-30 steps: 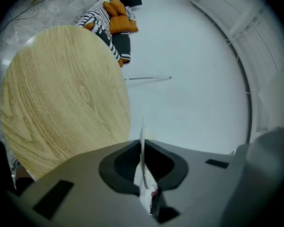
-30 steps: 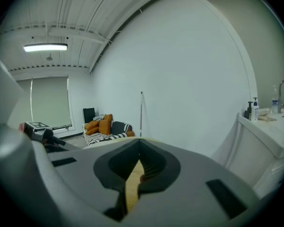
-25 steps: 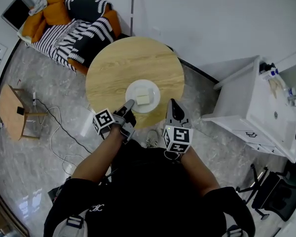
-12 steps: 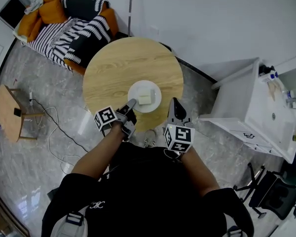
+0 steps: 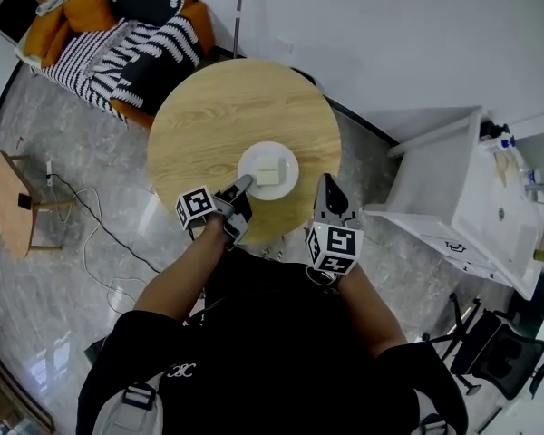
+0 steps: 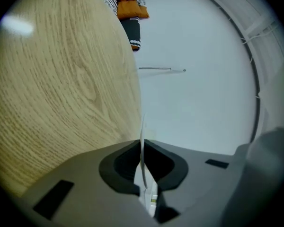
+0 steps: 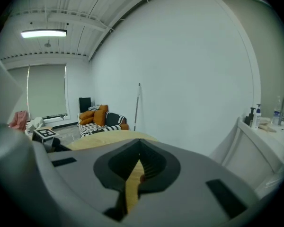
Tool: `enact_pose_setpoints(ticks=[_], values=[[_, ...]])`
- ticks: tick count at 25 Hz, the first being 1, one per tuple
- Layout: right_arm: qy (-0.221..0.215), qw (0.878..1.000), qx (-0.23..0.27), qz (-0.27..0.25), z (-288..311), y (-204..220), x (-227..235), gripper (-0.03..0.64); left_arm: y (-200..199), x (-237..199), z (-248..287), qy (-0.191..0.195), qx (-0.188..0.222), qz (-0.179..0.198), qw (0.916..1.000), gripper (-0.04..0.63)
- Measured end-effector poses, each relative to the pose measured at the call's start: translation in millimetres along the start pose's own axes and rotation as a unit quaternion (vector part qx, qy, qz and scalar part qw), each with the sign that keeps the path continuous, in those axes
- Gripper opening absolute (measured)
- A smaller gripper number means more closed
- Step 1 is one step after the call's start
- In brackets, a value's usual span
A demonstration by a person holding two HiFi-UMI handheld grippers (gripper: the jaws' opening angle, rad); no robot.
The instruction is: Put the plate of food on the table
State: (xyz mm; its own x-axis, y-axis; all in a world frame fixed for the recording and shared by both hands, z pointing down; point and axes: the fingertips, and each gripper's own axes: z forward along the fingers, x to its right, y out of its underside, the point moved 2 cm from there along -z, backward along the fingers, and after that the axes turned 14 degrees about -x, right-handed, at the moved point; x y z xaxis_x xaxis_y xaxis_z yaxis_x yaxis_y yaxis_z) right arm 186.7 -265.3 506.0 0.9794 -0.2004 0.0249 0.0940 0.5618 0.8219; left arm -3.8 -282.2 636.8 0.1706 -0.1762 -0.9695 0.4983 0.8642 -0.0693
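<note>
L hand-held gripper [image 5: 243, 186] still pinching plate [image 5: 286, 163] rim.

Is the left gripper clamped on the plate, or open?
Clamped: the thin edge of the plate sits pinched between the left gripper jaws.

Head view: high overhead, facing steeply down onto round table [image 5: 218, 125]. Left gripper view: close, rolled sideways, skimming tabletop. Right gripper view: low, level, facing across table toward sofa [image 7: 102, 119]. Table common to all.
</note>
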Motion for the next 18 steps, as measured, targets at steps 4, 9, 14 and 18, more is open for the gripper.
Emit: enact_pose_setpoints(ticks=[4, 9, 14, 18], values=[[0.006, 1.0, -0.009, -0.002, 2.2, 3.1, 6.7, 0.005, -8.0, -12.9, 2.0, -0.018, 0.0, 0.004, 0.9998, 0.023], [0.014, 1.0, -0.013, -0.004, 2.5, 6.7, 16.4, 0.005, -14.4, -25.4, 3.3, -0.017, -0.009, 0.011, 0.9997, 0.023], [0.018, 1.0, -0.02, -0.003, 1.8, 12.6, 27.7, 0.005, -16.7, -32.2, 4.4, -0.026, -0.024, 0.026, 0.9991, 0.023], [0.022, 1.0, -0.021, -0.003, 0.9, 14.0, 31.9, 0.005, -12.3, -41.7, 4.6, -0.041, -0.029, 0.024, 0.9984, 0.023]])
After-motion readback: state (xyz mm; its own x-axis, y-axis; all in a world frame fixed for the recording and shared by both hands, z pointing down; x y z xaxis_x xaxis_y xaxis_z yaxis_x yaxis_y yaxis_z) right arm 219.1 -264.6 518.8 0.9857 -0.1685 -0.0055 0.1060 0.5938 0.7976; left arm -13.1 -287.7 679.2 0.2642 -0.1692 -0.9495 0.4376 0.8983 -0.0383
